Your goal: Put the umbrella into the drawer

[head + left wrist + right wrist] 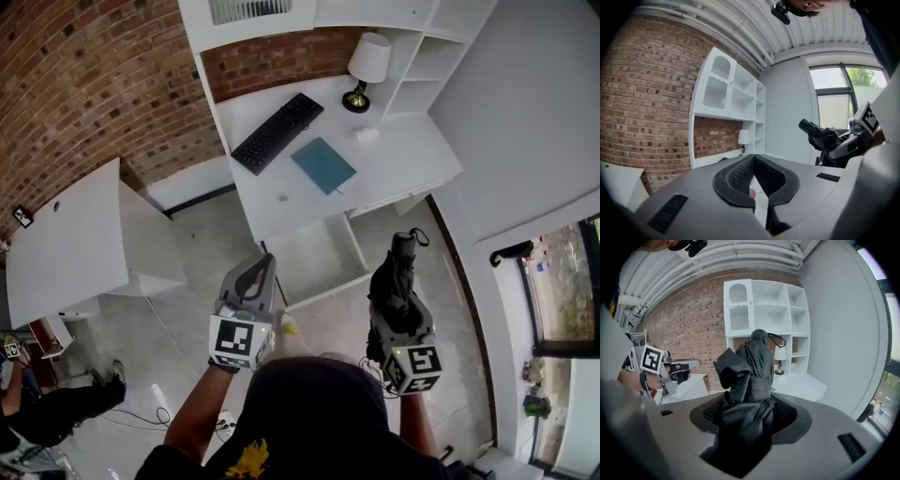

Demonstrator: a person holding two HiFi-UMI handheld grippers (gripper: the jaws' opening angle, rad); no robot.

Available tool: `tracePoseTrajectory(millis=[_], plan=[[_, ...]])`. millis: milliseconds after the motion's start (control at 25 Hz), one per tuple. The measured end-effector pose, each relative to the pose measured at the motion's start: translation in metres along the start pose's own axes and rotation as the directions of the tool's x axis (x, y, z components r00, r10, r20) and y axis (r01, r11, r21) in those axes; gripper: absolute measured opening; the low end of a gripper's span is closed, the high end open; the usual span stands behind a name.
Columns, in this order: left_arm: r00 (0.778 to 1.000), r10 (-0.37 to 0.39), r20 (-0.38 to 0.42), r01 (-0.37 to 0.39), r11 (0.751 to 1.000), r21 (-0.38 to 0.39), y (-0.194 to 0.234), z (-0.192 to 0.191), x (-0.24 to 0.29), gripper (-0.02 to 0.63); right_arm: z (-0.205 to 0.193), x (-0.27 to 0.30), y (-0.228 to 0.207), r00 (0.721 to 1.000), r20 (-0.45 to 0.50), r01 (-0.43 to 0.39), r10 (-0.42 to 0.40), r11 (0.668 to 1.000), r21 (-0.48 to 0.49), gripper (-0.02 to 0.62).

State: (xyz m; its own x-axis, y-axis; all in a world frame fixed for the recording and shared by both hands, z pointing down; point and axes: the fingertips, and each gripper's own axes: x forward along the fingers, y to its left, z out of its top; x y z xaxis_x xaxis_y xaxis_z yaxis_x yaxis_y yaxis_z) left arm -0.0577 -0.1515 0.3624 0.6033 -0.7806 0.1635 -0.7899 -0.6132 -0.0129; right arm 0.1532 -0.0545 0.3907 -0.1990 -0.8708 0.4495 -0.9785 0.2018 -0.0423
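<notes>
Keyboard [277, 132] left of notebook [323, 165] on desk [412, 155]; lamp [367, 70] behind; drawer [319, 258] before.

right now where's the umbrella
The folded black umbrella is clamped in the right claw, right of centre in the head view, just short of the open drawer.

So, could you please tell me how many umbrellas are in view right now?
1. The folded black umbrella is clamped in the right gripper, short of the open drawer; no other shows, though one could be hidden elsewhere.
</notes>
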Motion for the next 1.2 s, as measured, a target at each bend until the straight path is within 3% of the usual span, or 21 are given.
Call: tracePoseTrajectory(millis=[520,920,1200], plan=[[0.999,0.0,-0.04,-0.002,0.998,-0.061,0.045,-0.028,0.055,0.018,0.02,0.074,-0.009,0.999,-0.046,-0.022,0.021,0.999,-0.028,0.255],[0.992,0.107,-0.068,-0.112,0.991,-0.068,0.065,-0.03,0.075,0.018,0.032,0.13,-0.019,0.985,-0.07,-0.166,0.16,0.982,-0.087,0.255],[0.982,0.164,-0.093,-0.171,0.983,-0.073,0.073,-0.034,0.088,0.018,0.034,0.16,-0.034,0.973,-0.094,-0.223,0.211,0.966,-0.129,0.255]])
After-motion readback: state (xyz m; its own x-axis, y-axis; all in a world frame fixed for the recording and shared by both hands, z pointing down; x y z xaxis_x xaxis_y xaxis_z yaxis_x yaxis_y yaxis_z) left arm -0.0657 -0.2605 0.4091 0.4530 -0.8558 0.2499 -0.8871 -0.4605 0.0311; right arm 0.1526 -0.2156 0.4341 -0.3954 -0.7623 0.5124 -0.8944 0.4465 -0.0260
